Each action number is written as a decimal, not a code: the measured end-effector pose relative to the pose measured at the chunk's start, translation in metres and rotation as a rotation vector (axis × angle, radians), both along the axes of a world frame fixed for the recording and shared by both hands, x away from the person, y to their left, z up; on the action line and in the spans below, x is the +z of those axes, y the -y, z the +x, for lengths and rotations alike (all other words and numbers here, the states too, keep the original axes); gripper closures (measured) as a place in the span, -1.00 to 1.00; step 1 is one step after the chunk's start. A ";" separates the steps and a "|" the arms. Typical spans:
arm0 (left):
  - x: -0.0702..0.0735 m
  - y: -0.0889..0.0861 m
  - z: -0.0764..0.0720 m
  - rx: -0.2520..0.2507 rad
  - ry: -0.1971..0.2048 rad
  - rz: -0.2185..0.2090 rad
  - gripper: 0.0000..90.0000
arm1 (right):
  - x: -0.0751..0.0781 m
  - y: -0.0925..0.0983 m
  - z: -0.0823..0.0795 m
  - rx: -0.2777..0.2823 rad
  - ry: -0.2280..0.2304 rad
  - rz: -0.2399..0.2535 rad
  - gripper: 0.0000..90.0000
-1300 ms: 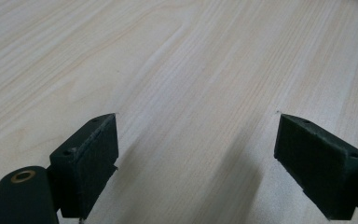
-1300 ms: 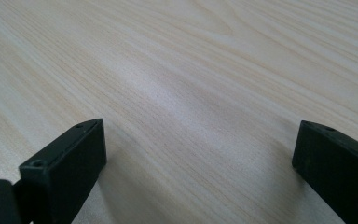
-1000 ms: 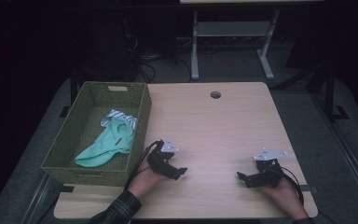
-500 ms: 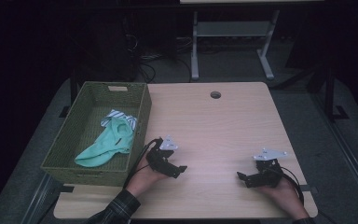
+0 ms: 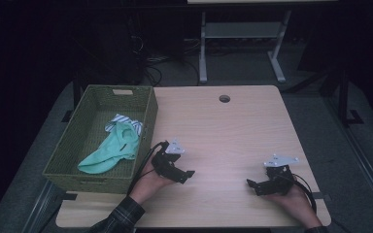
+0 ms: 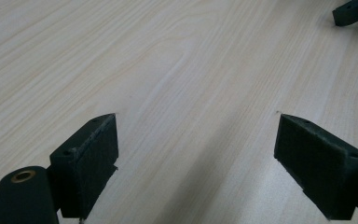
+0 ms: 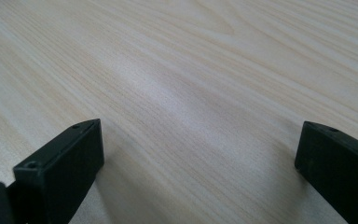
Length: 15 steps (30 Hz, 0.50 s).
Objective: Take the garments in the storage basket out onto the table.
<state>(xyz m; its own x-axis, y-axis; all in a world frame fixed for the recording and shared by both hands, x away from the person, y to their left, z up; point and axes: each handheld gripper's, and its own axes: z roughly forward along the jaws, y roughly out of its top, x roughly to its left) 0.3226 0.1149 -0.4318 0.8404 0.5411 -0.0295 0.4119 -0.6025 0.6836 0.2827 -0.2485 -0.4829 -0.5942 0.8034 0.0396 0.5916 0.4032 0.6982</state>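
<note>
Here, the left gripper (image 5: 183,175) and right gripper (image 5: 255,186) rest on the bare tabletop (image 5: 223,136), jaws spread and empty, while mint-green clothing (image 5: 110,149) lies in the woven basket (image 5: 148,124), likely best approached from above.

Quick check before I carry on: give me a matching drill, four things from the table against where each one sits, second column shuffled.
Things:
1. mint green garment
2. woven basket
3. left tool
4. right tool

Places:
A. near edge of the table, on the person's right
B. left end of the table
C. inside the basket
D. on the bare wood just right of the basket

Pairs: 1-C, 2-B, 3-D, 4-A
</note>
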 end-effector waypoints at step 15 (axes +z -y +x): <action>0.012 -0.001 0.001 -0.001 0.005 -0.014 -0.71 | 0.000 0.000 0.000 0.002 0.002 0.000 -0.99</action>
